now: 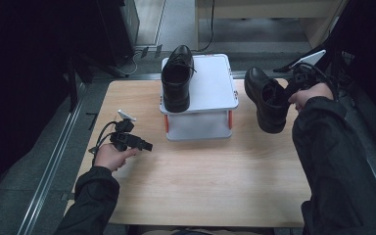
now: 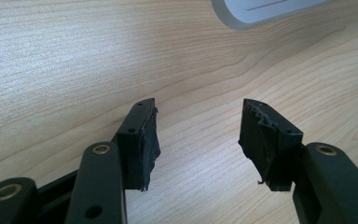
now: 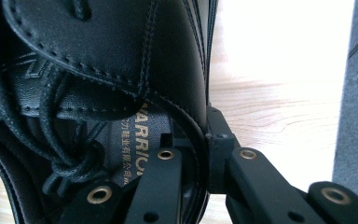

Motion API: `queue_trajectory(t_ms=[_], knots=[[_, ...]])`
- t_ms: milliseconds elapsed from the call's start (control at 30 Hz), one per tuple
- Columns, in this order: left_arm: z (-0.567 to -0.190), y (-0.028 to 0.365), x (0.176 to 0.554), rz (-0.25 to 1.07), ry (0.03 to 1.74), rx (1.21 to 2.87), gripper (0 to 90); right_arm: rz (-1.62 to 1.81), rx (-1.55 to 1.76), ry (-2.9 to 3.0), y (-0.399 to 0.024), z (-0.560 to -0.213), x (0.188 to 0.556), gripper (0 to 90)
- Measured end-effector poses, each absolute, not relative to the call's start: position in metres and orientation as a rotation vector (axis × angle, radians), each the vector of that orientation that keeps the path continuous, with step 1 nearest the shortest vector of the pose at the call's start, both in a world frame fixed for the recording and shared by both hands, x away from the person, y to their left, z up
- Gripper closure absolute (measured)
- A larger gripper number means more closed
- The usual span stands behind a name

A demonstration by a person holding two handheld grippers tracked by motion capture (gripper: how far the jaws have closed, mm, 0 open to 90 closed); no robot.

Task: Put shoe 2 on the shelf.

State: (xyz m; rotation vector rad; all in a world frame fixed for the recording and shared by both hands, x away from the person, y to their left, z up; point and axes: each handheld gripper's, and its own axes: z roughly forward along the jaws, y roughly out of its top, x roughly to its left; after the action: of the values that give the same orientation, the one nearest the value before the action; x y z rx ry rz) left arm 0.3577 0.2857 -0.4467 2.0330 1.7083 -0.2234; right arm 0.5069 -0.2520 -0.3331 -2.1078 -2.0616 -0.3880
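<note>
Your right gripper (image 1: 293, 84) pinches the side wall of the black shoe (image 1: 266, 100), holding it above the table (image 1: 200, 171). Your left gripper (image 1: 144, 145) rests low, jaws spread, nothing between them.

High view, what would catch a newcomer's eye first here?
A black lace-up shoe hangs at the table's right edge, its collar clamped by the right hand-held gripper. Its mate sits on the white stand at the table's back. The left hand-held gripper rests open and empty.

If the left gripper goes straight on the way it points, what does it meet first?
Probably bare table: the left gripper is open and tilts down at the wood. The white stand lies off to one side.
</note>
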Motion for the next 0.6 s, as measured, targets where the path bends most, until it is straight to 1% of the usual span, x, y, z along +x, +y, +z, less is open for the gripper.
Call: queue_trajectory(t_ms=[167, 300, 467, 600], knots=[[-0.447, 0.285, 0.358, -0.232, 1.71, 2.026, 46.0, -0.428, -2.126, -2.088, -0.247, -0.293, 0.511, 87.0], [-0.445, 0.285, 0.357, -0.235, 1.697, 2.038, 45.9, -0.472, -2.109, -2.118, -0.239, -0.269, 0.515, 86.9], [-0.446, 0.285, 0.357, -0.239, 1.695, 2.043, 45.9, -0.486, -2.093, -2.142, -0.22, -0.252, 0.52, 86.9], [-0.446, 0.285, 0.358, -0.247, 1.689, 2.039, 45.9, -0.469, -2.048, -2.201, -0.192, -0.245, 0.526, 87.0]])
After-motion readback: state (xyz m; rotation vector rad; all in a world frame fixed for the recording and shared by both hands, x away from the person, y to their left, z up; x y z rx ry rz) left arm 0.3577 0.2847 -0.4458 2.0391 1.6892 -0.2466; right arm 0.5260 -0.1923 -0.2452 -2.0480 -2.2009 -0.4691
